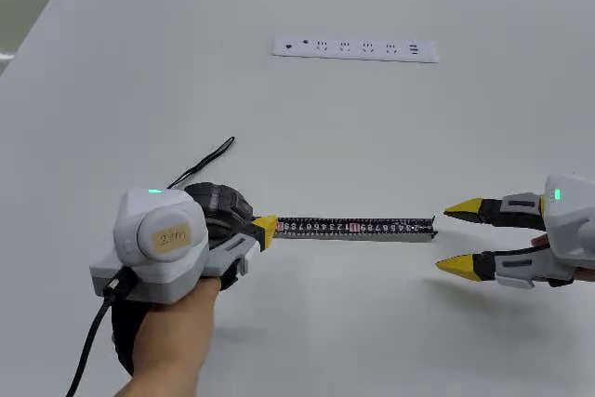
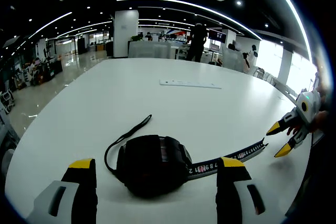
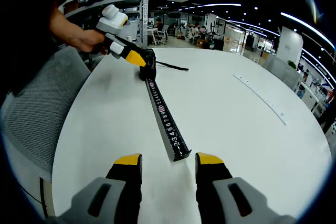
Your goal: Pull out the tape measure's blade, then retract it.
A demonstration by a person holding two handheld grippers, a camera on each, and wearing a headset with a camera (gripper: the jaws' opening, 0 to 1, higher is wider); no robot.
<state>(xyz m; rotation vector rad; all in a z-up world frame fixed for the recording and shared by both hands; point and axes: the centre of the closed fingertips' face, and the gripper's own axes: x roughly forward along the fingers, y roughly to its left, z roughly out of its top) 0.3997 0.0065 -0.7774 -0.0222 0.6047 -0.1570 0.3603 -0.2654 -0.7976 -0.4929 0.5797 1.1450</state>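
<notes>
The left gripper (image 1: 232,218) hides much of the tape measure (image 1: 219,198); the right gripper (image 1: 443,240) runs off-frame.

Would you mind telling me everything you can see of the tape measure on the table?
The tape measure has a black, rubbery-looking case with a thin black wrist strap trailing behind. It rests on the white table between the wide-apart jaws of the left gripper; contact is unclear. Its dark blade, with white numerals and red marks, lies pulled out flat toward the open right gripper, whose tips sit just beyond its end, not touching.

White-grey left gripper (image 1: 251,241), right gripper (image 1: 444,240); yellow-tipped; black cable (image 1: 91,346)
</notes>
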